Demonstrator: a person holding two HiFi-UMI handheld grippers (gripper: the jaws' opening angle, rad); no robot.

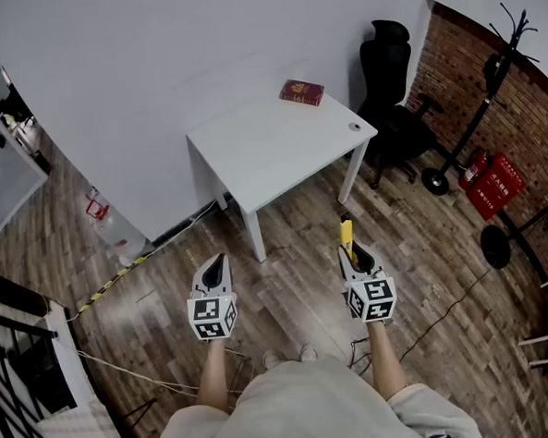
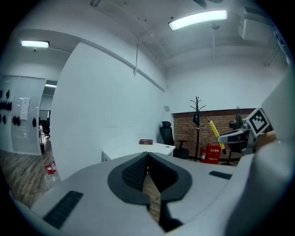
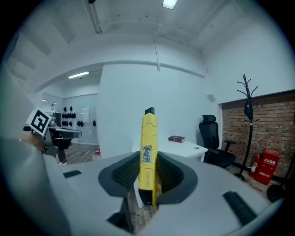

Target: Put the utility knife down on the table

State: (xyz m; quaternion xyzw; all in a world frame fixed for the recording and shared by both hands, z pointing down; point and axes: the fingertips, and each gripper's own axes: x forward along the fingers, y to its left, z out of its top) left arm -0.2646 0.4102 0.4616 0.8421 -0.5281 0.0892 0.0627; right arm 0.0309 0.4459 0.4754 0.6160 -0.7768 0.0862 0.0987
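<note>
A yellow utility knife (image 3: 148, 156) stands upright between the pads of my right gripper (image 3: 148, 177), which is shut on it; its black tip points forward and up. From above, the knife (image 1: 346, 236) sticks out ahead of the right gripper (image 1: 357, 260) over the wooden floor, short of the white table (image 1: 252, 155). My left gripper (image 1: 218, 268) is held level beside it, shut with nothing in it; its jaws (image 2: 147, 170) meet. The left gripper view also catches the knife (image 2: 215, 134) at its right.
A dark red book (image 1: 301, 92) lies at the table's far edge and a small round object (image 1: 354, 126) near its right corner. A black office chair (image 1: 391, 95) stands right of the table, with a coat stand (image 1: 488, 89) and red fire extinguishers (image 1: 494, 183) by the brick wall.
</note>
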